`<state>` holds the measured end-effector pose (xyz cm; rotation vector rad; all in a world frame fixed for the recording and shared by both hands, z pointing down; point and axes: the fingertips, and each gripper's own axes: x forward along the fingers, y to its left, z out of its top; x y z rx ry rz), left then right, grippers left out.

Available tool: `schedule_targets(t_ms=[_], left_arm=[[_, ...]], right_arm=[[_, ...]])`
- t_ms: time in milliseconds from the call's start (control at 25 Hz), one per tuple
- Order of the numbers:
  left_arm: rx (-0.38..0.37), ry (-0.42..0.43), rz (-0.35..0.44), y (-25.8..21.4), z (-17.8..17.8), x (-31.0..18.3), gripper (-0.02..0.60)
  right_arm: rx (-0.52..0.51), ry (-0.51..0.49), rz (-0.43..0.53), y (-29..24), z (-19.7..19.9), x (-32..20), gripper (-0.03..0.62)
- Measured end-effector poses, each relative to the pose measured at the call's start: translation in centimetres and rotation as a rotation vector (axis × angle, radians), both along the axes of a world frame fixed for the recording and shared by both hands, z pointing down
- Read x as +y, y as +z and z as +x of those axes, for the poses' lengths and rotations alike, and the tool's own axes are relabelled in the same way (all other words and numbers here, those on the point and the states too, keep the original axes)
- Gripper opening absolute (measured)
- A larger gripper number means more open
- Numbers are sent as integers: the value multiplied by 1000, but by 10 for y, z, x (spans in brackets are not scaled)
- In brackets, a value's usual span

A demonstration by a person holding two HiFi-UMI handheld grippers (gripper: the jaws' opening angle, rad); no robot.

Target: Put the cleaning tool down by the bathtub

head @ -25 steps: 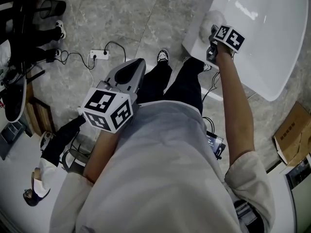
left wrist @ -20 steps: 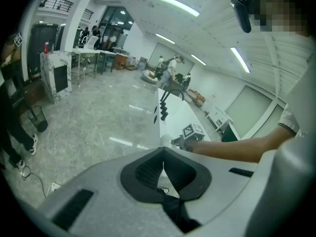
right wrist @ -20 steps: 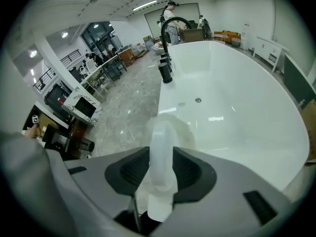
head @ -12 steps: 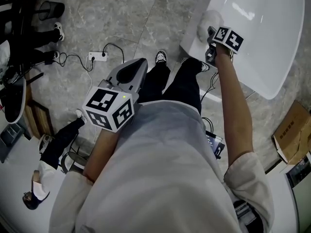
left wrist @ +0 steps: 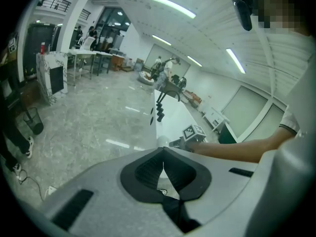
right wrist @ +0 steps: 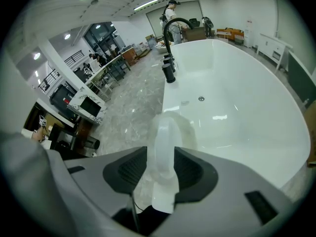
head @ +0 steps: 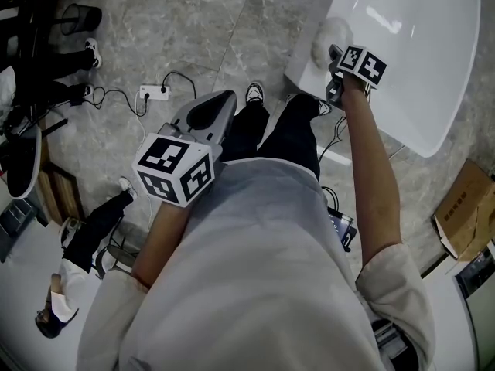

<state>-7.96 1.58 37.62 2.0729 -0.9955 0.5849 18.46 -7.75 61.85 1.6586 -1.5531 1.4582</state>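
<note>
**Operator:** Which items lie on the floor?

**Technician:** The floor [head: 193, 22] is grey marble-pattern tile. A white power strip [head: 151, 93] lies flat on it, and a black cable [head: 182, 73] loops away from the strip. A black mesh bin [head: 81, 12] stands at the upper left, well apart from the strip. A cardboard box [head: 466, 213] lies at the right edge.

**Operator:** And further out in the room?

**Technician:** Long light strips [left wrist: 172, 6] run along the ceiling. A marble-pattern counter [left wrist: 49, 73] with a dark front panel stands at the left, with tables [left wrist: 94, 58] beyond it.
</note>
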Motion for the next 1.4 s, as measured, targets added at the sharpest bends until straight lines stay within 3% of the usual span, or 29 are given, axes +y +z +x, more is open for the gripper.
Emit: schedule_targets(t_ms=[560, 1400], left_arm=[[16, 42, 35, -8, 7, -1, 8], [43, 67, 64, -13, -4, -8, 9]], right_arm=[[-37, -16, 22, -25, -6, 20, 150], [-92, -43, 132, -92, -28, 45, 137]])
